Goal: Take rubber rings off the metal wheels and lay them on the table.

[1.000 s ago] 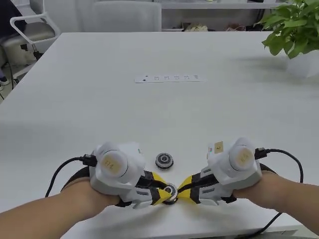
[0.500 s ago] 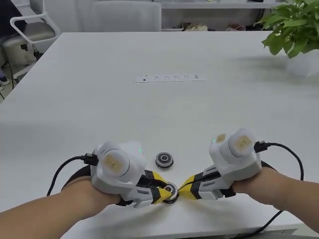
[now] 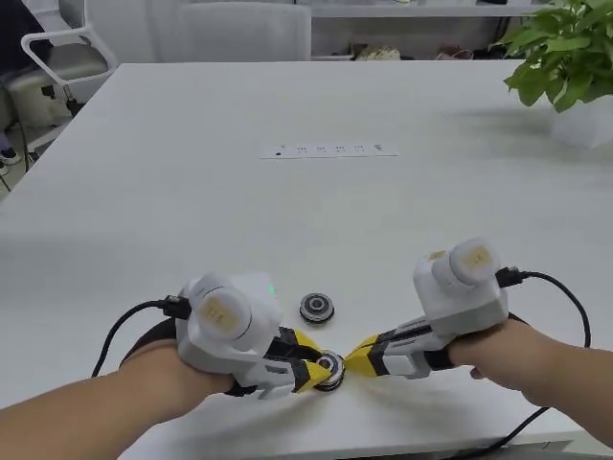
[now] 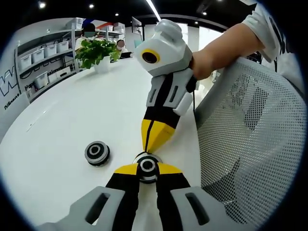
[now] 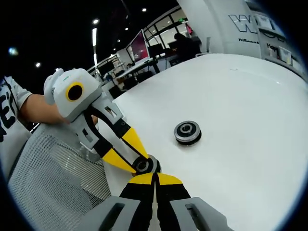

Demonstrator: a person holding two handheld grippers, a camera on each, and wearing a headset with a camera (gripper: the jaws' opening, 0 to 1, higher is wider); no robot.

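In the head view, the right tongs (image 3: 352,361), closed with tips at the held wheel (image 3: 330,366) that the left tongs (image 3: 319,371) clamp at the near edge of the surface (image 3: 306,211), have rolled upward since a second ago, probably starting the peel; the left gripper view shows a second wheel (image 4: 97,153) lying nearby; the right gripper view confirms two wheels, two tongs.

The left tongs (image 3: 314,372) and right tongs (image 3: 356,362) have yellow tips, black arms and white-grey shells. The near wheel (image 3: 329,367) between them is silver with a black edge. The far wheel (image 3: 316,308), at twelve o'clock of it, is black around silver. The table (image 3: 287,211) is white, and the plant (image 3: 560,48) at two o'clock is green.
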